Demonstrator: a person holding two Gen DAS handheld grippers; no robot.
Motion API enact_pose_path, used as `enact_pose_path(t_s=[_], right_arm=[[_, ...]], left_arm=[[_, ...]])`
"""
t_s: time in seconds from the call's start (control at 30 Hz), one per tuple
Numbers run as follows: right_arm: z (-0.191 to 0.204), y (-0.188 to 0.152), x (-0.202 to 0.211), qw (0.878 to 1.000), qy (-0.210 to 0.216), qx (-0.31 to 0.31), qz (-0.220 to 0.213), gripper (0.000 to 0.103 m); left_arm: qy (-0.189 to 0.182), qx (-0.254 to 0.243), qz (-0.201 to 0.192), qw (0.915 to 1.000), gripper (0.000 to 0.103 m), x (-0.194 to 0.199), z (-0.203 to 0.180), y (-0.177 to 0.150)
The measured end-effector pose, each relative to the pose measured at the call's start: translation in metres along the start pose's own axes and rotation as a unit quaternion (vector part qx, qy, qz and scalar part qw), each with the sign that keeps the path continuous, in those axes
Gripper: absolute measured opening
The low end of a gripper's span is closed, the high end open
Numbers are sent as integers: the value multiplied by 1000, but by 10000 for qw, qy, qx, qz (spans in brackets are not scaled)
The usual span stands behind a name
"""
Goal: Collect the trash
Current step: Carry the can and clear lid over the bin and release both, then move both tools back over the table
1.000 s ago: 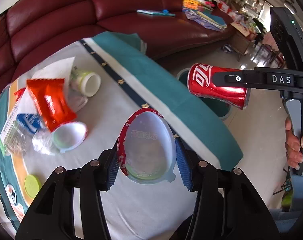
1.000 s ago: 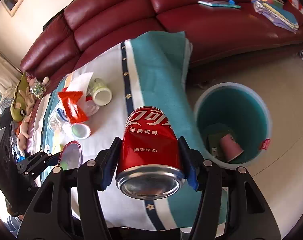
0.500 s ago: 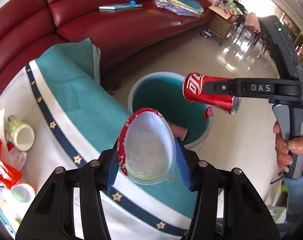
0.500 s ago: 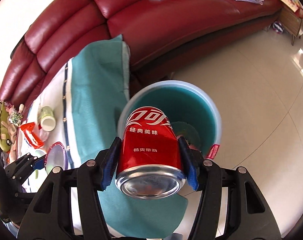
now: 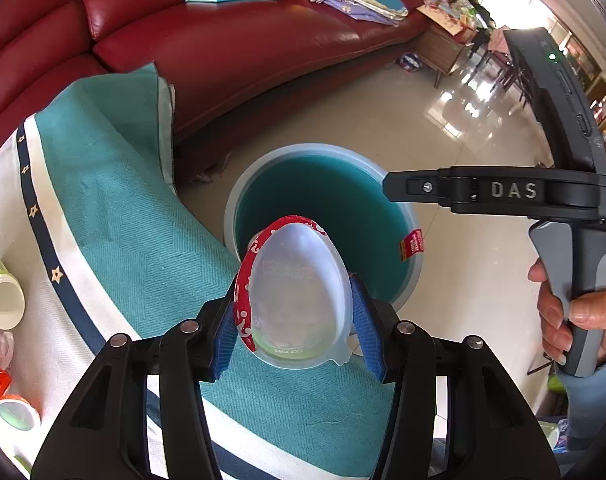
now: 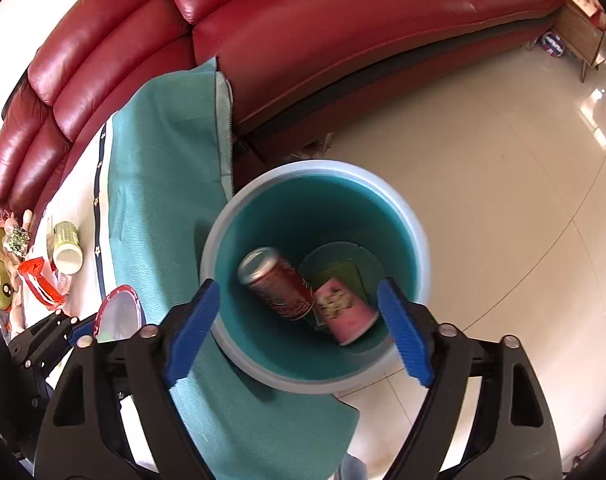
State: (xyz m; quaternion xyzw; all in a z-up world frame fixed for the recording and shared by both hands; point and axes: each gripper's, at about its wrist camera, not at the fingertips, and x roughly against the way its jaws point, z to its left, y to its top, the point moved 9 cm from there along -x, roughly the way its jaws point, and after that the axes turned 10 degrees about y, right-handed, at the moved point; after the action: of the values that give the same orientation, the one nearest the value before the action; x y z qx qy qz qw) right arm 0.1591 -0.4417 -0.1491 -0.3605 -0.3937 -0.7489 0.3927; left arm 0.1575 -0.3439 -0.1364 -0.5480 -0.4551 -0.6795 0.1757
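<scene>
Glossy leather sofa [image 6: 303, 40]; woven matt tablecloth [image 5: 143, 220]; shiny metal can [image 6: 277, 284]; smooth plastic bin [image 6: 417, 248].

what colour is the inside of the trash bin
Teal inside the trash bin, with a pale blue-grey rim; the right wrist view, looking straight down into it, shows it best.

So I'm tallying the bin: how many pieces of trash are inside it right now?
3 visible in the bin: a red can lying left, a pink cup right, a green packet beneath them. More may be hidden underneath.
</scene>
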Motion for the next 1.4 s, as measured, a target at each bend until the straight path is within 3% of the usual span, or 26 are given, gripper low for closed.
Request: enact_pose_path(t_s=[0.3,0.6,0.7,0.83,1.1,1.4], right_arm=[[-14,-8,19,9996,-253,-52,-58,92],[-25,-15,29,9992,-340,-200,-70,92],[-28,-16,31,9989,-386,-250,-67,92],[-28,-17,34,9986,-453,-277,-73,92],[-19,-21,33,9982,-527,-274,-44,92],[16,-34,24,9990,-448,-91,14,92]], left_arm=[[-43,-89,101,9999,52,-11,-14,1],[5,-311,181,9994,54,-25,-33,3],[96,-414,145,9990,65,-30,-39,7],[347,-453,47,9984,88,-28,-37,10],[251,-219,59,9994,94,-22,-16,7],[275,79,74,9996,95,3,19,-26]])
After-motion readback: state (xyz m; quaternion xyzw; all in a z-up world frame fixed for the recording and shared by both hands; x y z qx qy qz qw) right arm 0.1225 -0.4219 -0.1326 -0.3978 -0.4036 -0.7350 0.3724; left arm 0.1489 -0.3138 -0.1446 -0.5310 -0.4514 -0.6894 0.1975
